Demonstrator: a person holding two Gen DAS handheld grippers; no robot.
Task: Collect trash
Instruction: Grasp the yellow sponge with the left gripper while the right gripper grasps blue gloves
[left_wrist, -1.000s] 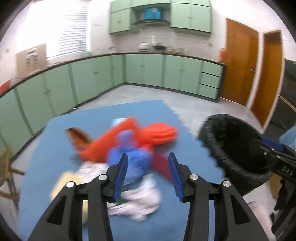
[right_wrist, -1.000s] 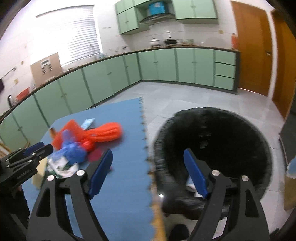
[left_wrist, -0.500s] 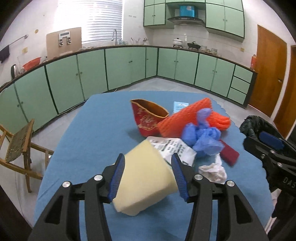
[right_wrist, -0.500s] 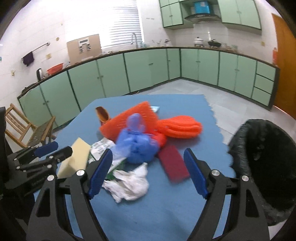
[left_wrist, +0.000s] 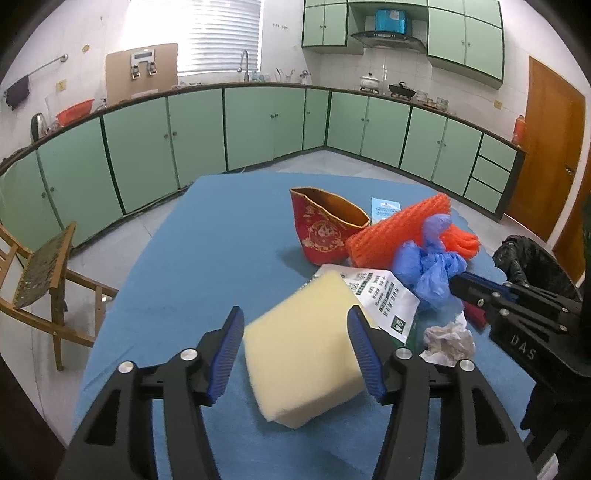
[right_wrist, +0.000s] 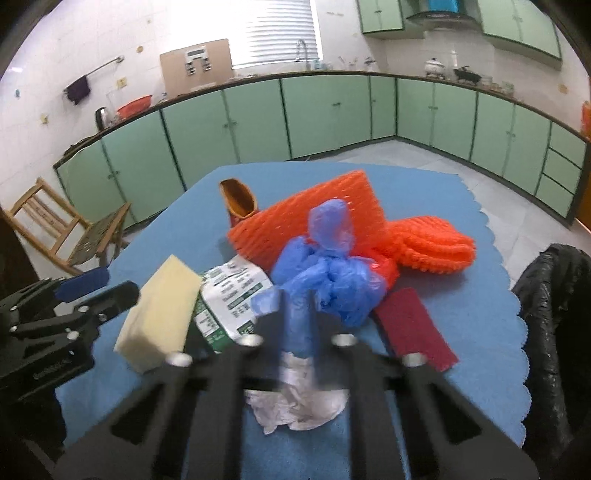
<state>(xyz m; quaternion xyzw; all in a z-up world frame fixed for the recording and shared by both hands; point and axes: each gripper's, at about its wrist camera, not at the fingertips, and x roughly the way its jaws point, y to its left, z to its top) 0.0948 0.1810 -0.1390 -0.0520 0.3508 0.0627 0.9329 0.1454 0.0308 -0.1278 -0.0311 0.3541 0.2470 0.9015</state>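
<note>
Now the left gripper (left_wrist: 295, 354), lower centre, has just spread to straddle the sponge (left_wrist: 306, 354); the right gripper (right_wrist: 297, 325) has just snapped together, apparently empty, over the crumpled tissue (right_wrist: 295, 402).

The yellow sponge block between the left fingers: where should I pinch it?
Across the yellow sponge block's two long flat side faces, coming from the near end as the left gripper already straddles it. Those faces lie parallel to the fingers.

A wooden chair (left_wrist: 44, 280) is seen off the left edge of the blue surface (left_wrist: 221, 236); green cabinets (left_wrist: 258, 125) are lined along the walls, and an orange door (left_wrist: 550, 147) is glimpsed right.
</note>
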